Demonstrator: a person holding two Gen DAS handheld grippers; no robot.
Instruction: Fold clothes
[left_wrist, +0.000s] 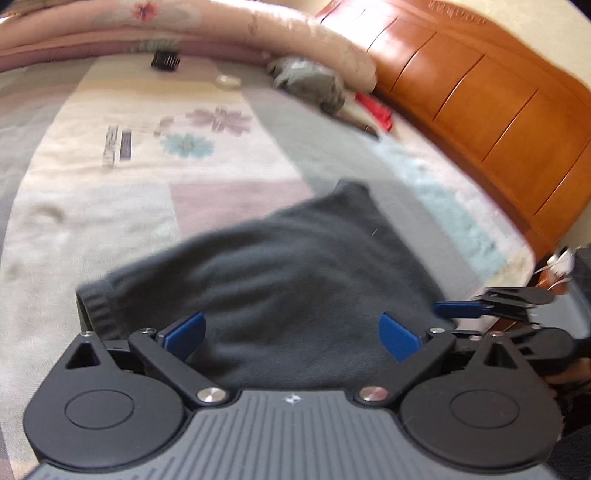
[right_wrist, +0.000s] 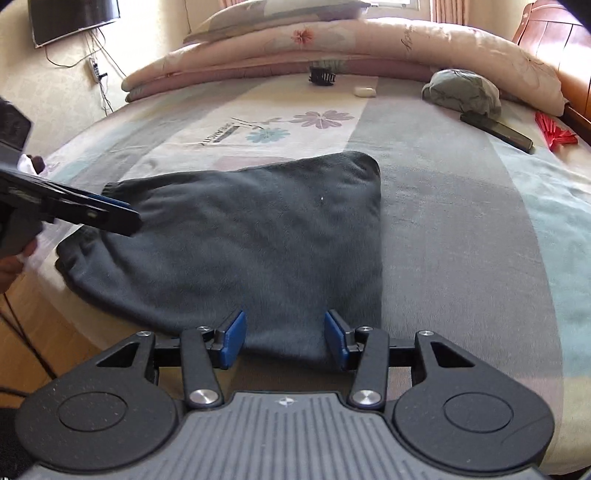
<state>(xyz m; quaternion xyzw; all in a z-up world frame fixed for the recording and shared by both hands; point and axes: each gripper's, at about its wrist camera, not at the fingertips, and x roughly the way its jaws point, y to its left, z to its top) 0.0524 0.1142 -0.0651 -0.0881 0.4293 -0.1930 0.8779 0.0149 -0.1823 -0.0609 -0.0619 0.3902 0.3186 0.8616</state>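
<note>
The dark folded garment lies just ahead of both spread, empty grippers, its near edge between the right gripper pads, left gripper over its cuffed end

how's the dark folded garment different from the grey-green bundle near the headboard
The dark garment is charcoal and lies flat, folded into a broad panel at the near edge of the bed; the grey-green bundle is paler, crumpled into a rounded lump, far back against the pink quilt. The garment looks much bigger in view. Both are cloth resting on the bedspread.
</note>
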